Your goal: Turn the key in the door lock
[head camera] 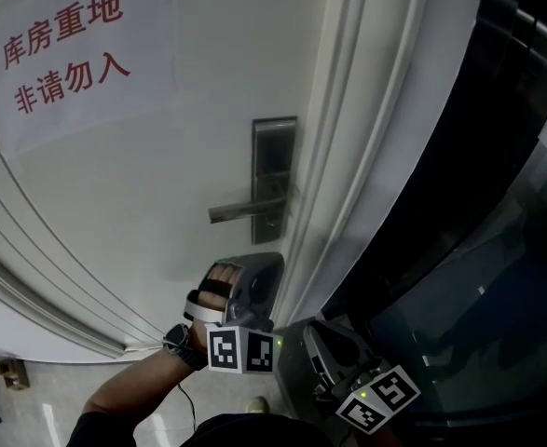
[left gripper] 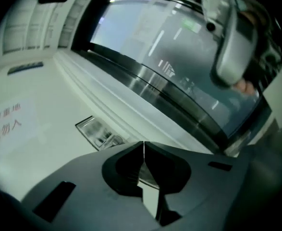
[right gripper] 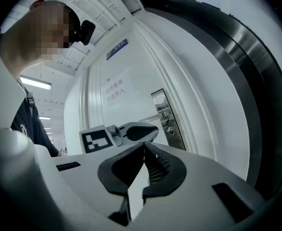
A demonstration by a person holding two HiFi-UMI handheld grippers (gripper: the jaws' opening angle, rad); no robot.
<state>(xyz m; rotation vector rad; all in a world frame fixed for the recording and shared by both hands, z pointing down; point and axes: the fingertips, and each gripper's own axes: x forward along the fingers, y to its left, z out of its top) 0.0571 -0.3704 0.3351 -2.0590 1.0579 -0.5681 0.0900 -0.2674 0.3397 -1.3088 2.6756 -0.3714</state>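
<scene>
Turning not begun, it seems: left claw (head camera: 266,268) and right claw (head camera: 327,345), both closed and empty, hang below the lock (head camera: 274,161) at the door (head camera: 133,194) edge; no key can be made out.

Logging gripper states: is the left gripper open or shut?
Shut. The left gripper shows its jaw tips touching in its own view, with nothing held between them.

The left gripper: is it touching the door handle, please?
Apart. The head view shows white door between the left gripper and the door handle above it.
</scene>
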